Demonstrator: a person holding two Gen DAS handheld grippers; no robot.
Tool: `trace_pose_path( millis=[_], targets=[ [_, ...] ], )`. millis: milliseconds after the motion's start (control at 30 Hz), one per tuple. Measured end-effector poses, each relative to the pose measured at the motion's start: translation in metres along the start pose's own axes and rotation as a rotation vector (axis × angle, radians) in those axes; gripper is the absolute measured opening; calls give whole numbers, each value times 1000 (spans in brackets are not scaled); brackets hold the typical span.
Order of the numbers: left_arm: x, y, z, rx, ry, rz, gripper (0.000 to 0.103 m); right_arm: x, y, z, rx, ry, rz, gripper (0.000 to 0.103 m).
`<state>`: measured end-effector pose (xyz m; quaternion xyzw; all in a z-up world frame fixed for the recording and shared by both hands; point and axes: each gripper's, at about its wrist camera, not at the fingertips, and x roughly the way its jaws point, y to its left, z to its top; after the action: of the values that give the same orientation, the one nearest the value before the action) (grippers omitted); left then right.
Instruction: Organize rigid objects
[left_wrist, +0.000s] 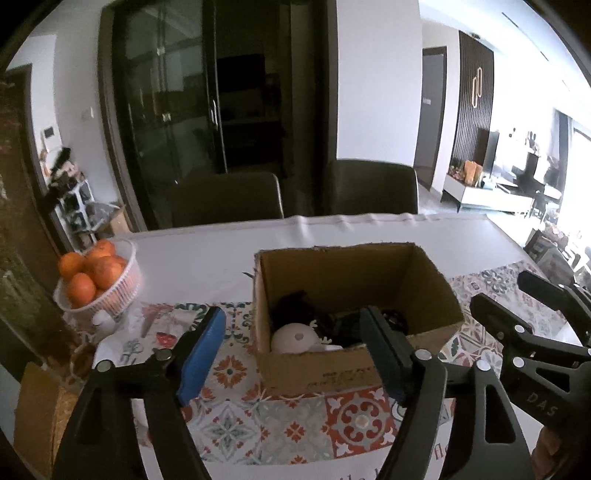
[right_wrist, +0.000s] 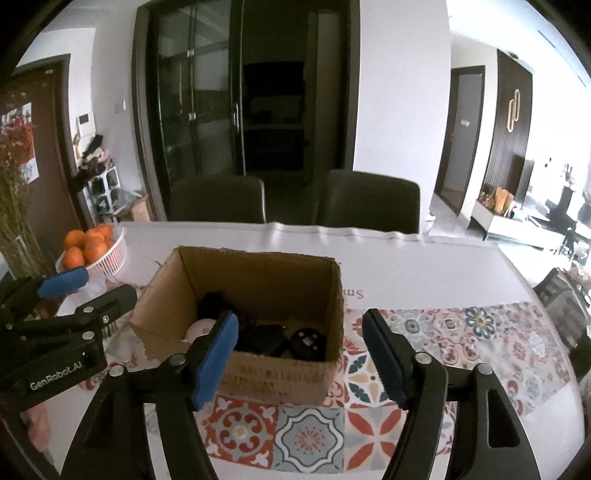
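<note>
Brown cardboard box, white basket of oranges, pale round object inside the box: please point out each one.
Brown cardboard box (right_wrist: 273, 376): right wrist view, on its near outer wall.
White basket of oranges (left_wrist: 123, 286): left wrist view, on its ribbed side wall.
Pale round object (left_wrist: 293, 338): left wrist view, on its top surface.

Two dark chairs before a dark glass-door cabinet, white walls.

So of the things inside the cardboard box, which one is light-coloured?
The round pale pink-white object in the near left corner of the cardboard box; the other items beside it, such as the round one, are black.
</note>
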<state>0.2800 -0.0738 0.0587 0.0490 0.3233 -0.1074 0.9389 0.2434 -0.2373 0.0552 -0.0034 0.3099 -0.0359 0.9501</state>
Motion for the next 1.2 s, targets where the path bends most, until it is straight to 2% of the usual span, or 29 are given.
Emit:
trace_pose_path(
  millis=[333,467,700,800,1200],
  targets=[
    [-74,-5,-25,23,-141,71,95,-67,-4,-24,32,-106,-51,81],
    [-97,-6,-39,21,-175,67,99,-91,-4,-35,42,-141,-67,85],
    [-130,-8,-63,36,-235,70,103,-126,1,-58,41,-200,-86,86],
    [-141,-9,-71,39,-256,95,103,-137,2,-64,47,-211,-77,86],
    [-172,-13,-98,16,-281,113,103,-160,3,-88,64,-216,-64,87]
  ],
)
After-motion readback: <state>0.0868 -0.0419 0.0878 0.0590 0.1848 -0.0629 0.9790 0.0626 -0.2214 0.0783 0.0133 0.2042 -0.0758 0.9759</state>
